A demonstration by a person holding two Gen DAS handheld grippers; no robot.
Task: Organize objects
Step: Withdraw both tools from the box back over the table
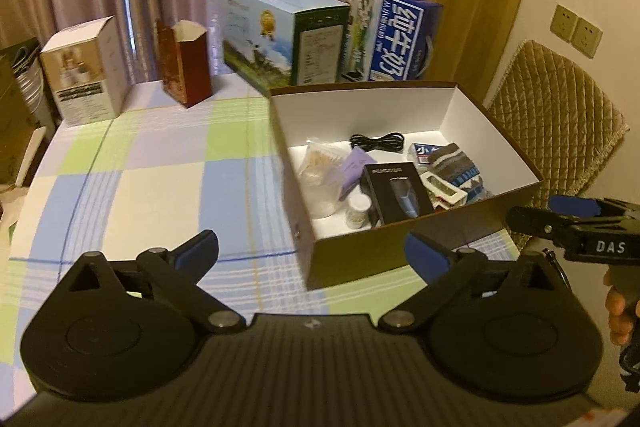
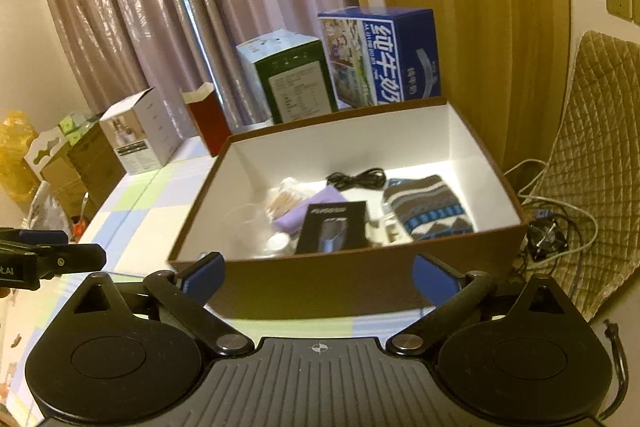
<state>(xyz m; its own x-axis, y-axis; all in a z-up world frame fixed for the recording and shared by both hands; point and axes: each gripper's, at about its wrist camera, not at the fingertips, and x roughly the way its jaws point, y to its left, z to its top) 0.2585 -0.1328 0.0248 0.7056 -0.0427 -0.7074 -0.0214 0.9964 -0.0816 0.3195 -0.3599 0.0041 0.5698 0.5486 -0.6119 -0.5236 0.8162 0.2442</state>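
Observation:
A brown box (image 1: 380, 243) with a white inside stands open on the checked tablecloth (image 1: 160, 187). In it lie a black cable (image 1: 376, 141), a bag of cotton swabs (image 1: 322, 163), a purple pouch (image 1: 356, 167), a black shaver box (image 1: 400, 193), a small white bottle (image 1: 358, 211) and a patterned knit sock (image 1: 456, 163). My left gripper (image 1: 310, 255) is open at the box's near left corner, holding nothing. My right gripper (image 2: 320, 273) is open just before the box's (image 2: 340, 143) front wall, also holding nothing. Each gripper shows side-on in the other's view: right gripper (image 1: 536, 215), left gripper (image 2: 68, 247).
Along the table's far edge stand a white carton (image 1: 80, 71), an open red carton (image 1: 186, 63), a green-blue carton (image 1: 280, 35) and a blue milk carton (image 1: 384, 35). A quilted chair back (image 1: 552, 123) is right of the box. Loose cables (image 2: 560, 219) lie by the chair.

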